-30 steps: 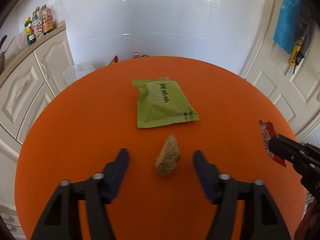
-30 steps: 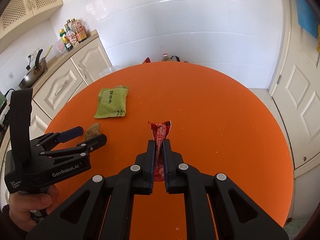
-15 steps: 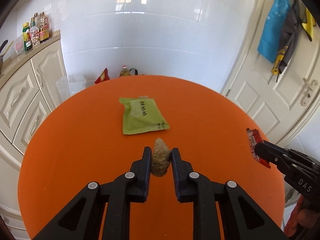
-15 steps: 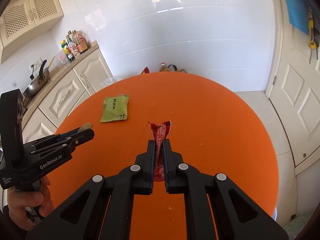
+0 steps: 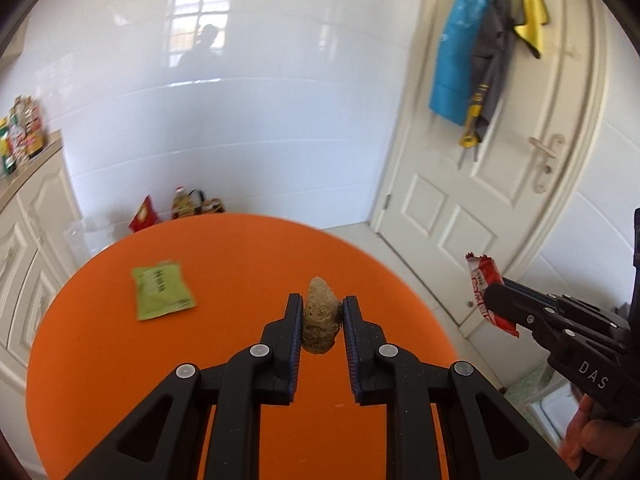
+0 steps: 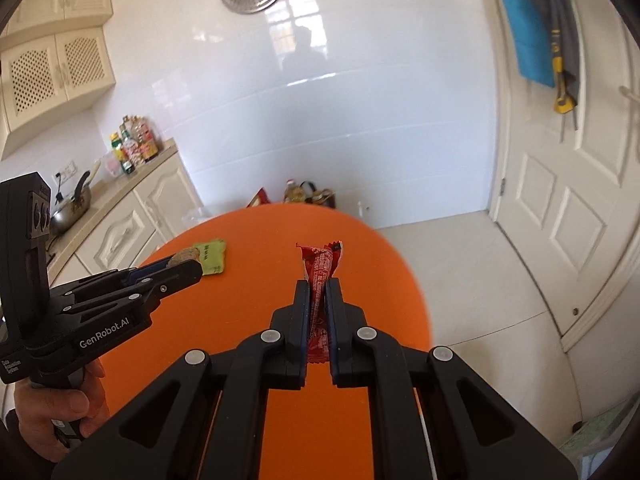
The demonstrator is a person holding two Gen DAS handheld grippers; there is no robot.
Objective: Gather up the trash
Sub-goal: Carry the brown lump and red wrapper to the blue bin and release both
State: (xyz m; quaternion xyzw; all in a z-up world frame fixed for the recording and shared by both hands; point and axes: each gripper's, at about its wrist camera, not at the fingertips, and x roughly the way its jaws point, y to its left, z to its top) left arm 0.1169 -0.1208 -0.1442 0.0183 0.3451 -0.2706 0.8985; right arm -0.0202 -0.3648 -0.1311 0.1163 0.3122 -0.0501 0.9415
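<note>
My left gripper [image 5: 319, 304] is shut on a brown crumbly lump [image 5: 320, 320] and holds it above the round orange table [image 5: 240, 264]. My right gripper [image 6: 318, 286] is shut on a red snack wrapper [image 6: 319, 268], also lifted off the table. The right gripper and the wrapper [image 5: 486, 292] show at the right edge of the left wrist view. The left gripper with the lump [image 6: 182, 258] shows at the left of the right wrist view. A green packet [image 5: 160, 290] lies flat on the table's far left; it also shows in the right wrist view [image 6: 212, 256].
Cream cabinets [image 6: 132, 224] with a counter, bottles and a pan stand to the left. Bags and bottles [image 5: 180, 208] sit on the floor by the white tiled wall. A white door [image 5: 500, 184] with hanging cloths is on the right.
My left gripper closed on the brown lump and lifted it off the table. Both grippers rose and tilted up, each with its piece, so more wall and door show.
</note>
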